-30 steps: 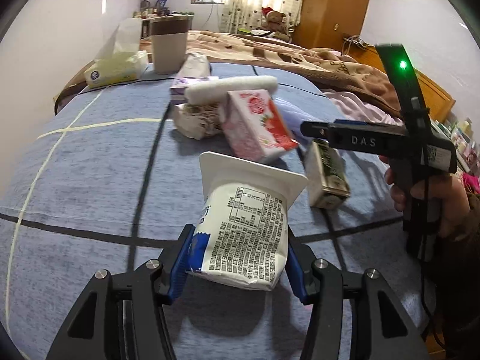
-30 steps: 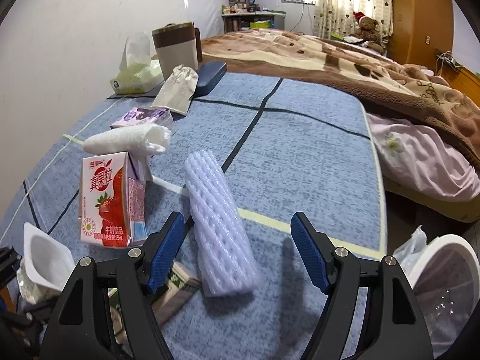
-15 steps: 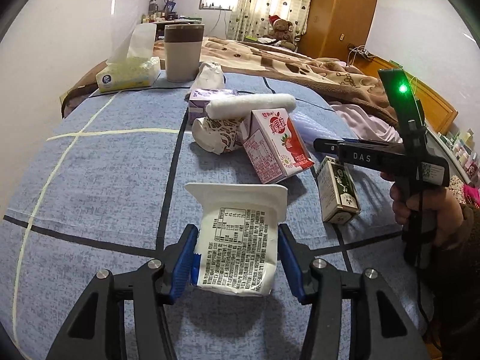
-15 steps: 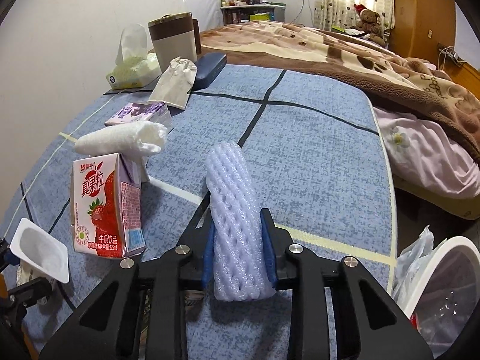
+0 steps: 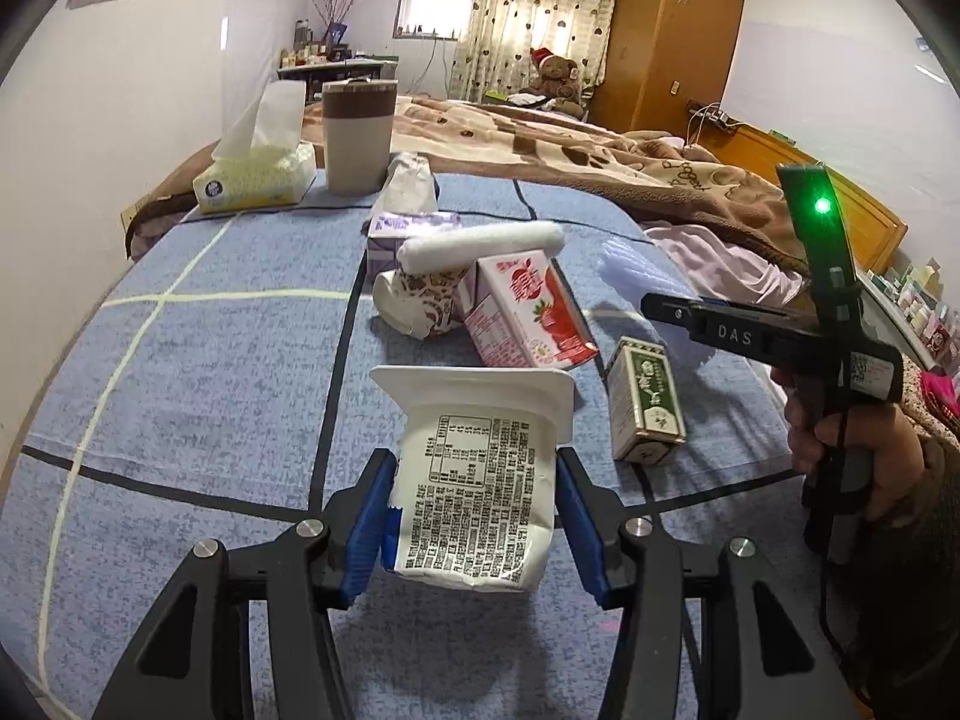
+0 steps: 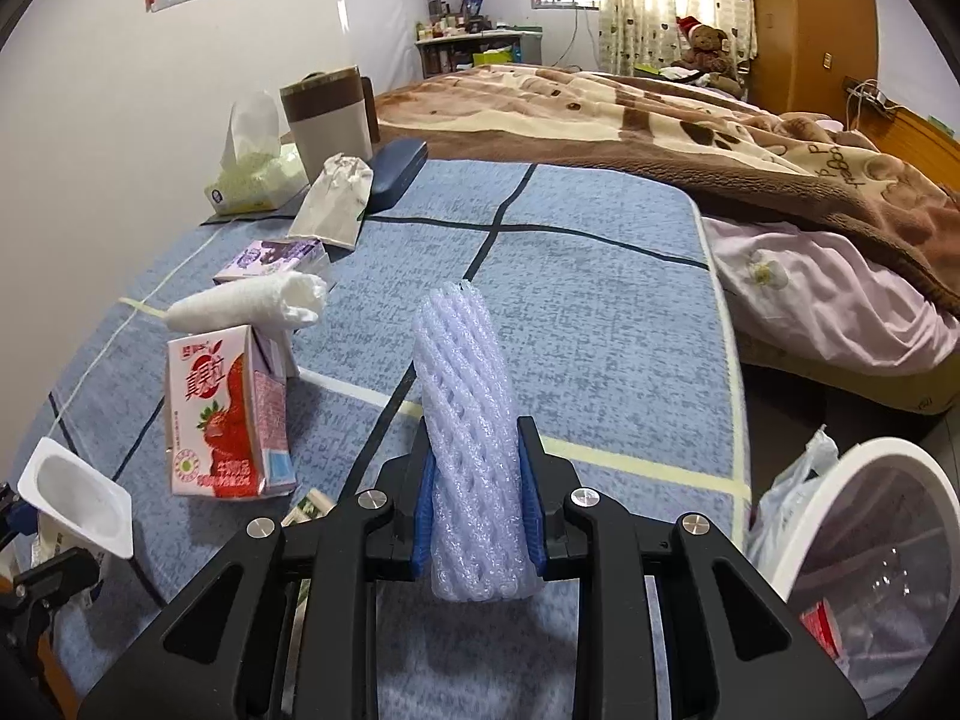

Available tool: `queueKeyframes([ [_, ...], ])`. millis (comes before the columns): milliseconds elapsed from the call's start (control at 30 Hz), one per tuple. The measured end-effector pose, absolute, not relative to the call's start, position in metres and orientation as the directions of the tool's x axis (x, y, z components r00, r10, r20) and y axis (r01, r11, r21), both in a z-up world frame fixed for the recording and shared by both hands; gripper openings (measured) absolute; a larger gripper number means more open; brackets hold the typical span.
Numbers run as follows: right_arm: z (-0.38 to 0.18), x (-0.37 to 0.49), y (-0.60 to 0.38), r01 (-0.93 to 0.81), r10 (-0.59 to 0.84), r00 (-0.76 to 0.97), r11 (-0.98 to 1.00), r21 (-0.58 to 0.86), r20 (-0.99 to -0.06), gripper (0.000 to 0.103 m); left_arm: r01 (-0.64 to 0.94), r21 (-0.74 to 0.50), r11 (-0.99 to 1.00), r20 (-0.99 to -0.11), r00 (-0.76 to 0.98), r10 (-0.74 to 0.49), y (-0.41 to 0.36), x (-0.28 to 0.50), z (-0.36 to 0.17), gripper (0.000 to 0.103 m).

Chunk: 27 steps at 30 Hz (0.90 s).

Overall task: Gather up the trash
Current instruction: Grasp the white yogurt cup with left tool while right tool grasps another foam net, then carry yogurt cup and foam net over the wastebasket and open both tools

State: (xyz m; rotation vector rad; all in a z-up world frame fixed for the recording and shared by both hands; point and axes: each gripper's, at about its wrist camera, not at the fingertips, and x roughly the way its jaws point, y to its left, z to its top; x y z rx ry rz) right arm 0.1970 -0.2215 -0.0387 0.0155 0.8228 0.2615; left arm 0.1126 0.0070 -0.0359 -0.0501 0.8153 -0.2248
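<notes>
Trash is mid-pickup on the bed (image 6: pixel 600 312), both tools loaded. Left tool (image 5: pixel 474 516) is clamped on the empty yogurt cup (image 5: pixel 474 498), pads on its side walls, rim facing away. Right tool (image 6: pixel 477 510) is closing on the foam fruit net (image 6: pixel 465 420), pads already squeezing the lower end, rest sticking out forward. Bin with plastic liner (image 6: pixel 870 540) sits off the bed edge, low right in the right wrist view. Next, my read: swing the right tool over the bin mouth and release, then the cup. Net is soft, may sag or slip. Left on the blanket: strawberry milk carton (image 6: pixel 225 414), green carton (image 5: pixel 645 402), paper roll (image 6: pixel 252 303).
</notes>
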Motion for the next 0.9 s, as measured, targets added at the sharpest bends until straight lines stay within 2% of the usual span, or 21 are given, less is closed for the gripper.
queueKeyframes([
  [567, -0.004, 0.136, -0.257, -0.163, 0.239, 0.745, 0.971, 0.177, -0.623, 0.025, 0.247, -0.088, 0.965, -0.658, 0.713, -0.243, -0.022, 0.097, 0.002, 0.053],
  [900, 0.008, 0.104, -0.292, -0.062, 0.156, 0.797, 0.982, 0.178, -0.584, 0.025, 0.337, -0.076, 0.939, -0.625, 0.717, -0.308, -0.062, 0.094, 0.020, 0.053],
])
